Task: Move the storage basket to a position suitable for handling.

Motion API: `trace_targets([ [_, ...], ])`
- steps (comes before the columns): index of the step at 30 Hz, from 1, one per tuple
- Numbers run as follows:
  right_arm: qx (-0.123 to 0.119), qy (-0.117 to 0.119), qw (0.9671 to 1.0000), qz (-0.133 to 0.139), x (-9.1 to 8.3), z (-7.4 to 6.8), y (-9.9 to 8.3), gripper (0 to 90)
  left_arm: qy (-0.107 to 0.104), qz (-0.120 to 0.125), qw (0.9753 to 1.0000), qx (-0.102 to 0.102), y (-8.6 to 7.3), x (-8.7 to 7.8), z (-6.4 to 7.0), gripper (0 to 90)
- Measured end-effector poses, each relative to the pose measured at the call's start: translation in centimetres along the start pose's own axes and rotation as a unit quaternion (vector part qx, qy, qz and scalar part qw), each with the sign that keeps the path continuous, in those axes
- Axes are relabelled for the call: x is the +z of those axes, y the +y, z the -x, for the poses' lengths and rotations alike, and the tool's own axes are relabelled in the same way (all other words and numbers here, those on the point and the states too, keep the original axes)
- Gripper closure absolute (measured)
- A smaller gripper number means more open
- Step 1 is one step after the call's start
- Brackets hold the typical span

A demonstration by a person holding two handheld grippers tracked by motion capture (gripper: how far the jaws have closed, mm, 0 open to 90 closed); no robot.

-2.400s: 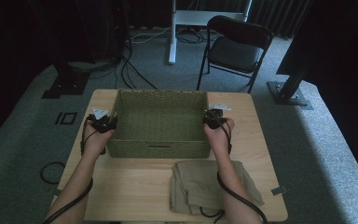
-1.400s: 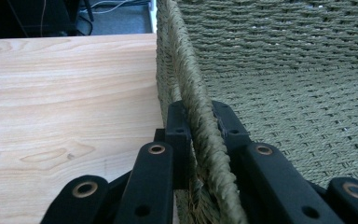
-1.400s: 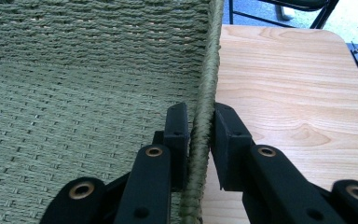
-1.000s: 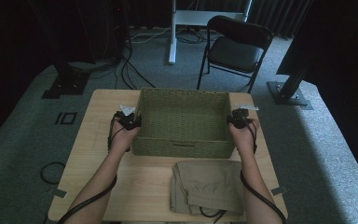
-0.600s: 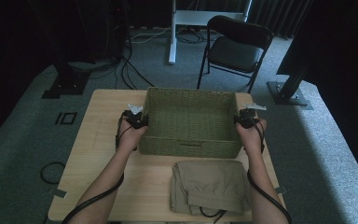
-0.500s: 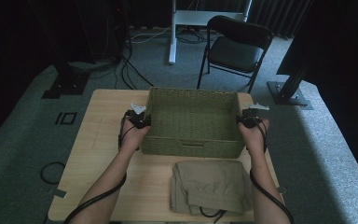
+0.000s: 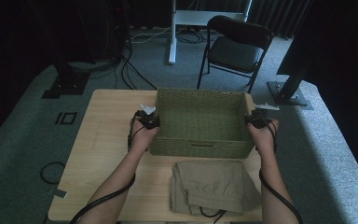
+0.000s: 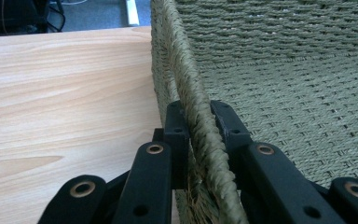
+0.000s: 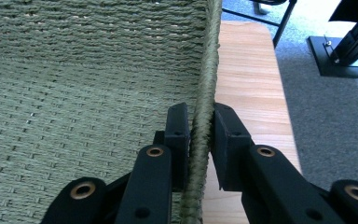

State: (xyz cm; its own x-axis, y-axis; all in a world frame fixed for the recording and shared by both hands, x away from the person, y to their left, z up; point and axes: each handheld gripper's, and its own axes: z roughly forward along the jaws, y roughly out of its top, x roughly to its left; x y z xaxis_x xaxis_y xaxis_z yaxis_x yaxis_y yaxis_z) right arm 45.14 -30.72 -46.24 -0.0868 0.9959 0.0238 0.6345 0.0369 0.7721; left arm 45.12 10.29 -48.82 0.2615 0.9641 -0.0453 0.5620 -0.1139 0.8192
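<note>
A green woven basket (image 7: 200, 121) sits on the wooden table (image 7: 107, 140), toward its right side. My left gripper (image 7: 150, 120) is shut on the basket's left rim (image 8: 186, 88), one jaw inside and one outside. My right gripper (image 7: 256, 119) clamps the right rim (image 9: 206, 93) the same way. In the left gripper view the gripper (image 8: 198, 122) pinches the braided edge; in the right gripper view the gripper (image 9: 200, 123) does the same. The basket's inside (image 9: 84, 84) holds nothing that I can see.
Folded olive-green cloth (image 7: 212, 186) lies on the table just in front of the basket, near the front edge. Bare tabletop spreads to the left. A folding chair (image 7: 235, 46) and stand bases (image 7: 289, 93) are on the carpet beyond the table.
Both grippers, shut on the rims, have carried the basket to the right across the table, from its middle to over the right part. The cloth has stayed put.
</note>
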Motion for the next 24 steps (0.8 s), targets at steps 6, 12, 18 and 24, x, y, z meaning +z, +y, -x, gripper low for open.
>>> trace_targets([
  [6, 0.002, 0.0, 1.0, -0.003, -0.2, 1.7, 0.0, 77.3, -0.007, -0.002, 1.0, 0.001, 0.2, 0.5, 1.7, 78.7],
  [12, -0.001, -0.003, 1.0, -0.006, -0.2, 2.9, 0.1, 77.3, -0.006, -0.005, 1.0, 0.004, 0.4, 0.7, 2.8, 78.3],
  [18, -0.012, -0.006, 0.9998, -0.012, -0.2, 3.8, 0.1, 77.2, -0.016, -0.007, 0.9998, 0.008, 0.4, 0.8, 3.7, 76.2],
  [24, -0.025, 0.007, 0.9996, -0.009, -0.3, 3.8, 0.2, 67.8, -0.048, -0.005, 0.9983, 0.033, 0.5, 0.9, 3.7, 56.1],
])
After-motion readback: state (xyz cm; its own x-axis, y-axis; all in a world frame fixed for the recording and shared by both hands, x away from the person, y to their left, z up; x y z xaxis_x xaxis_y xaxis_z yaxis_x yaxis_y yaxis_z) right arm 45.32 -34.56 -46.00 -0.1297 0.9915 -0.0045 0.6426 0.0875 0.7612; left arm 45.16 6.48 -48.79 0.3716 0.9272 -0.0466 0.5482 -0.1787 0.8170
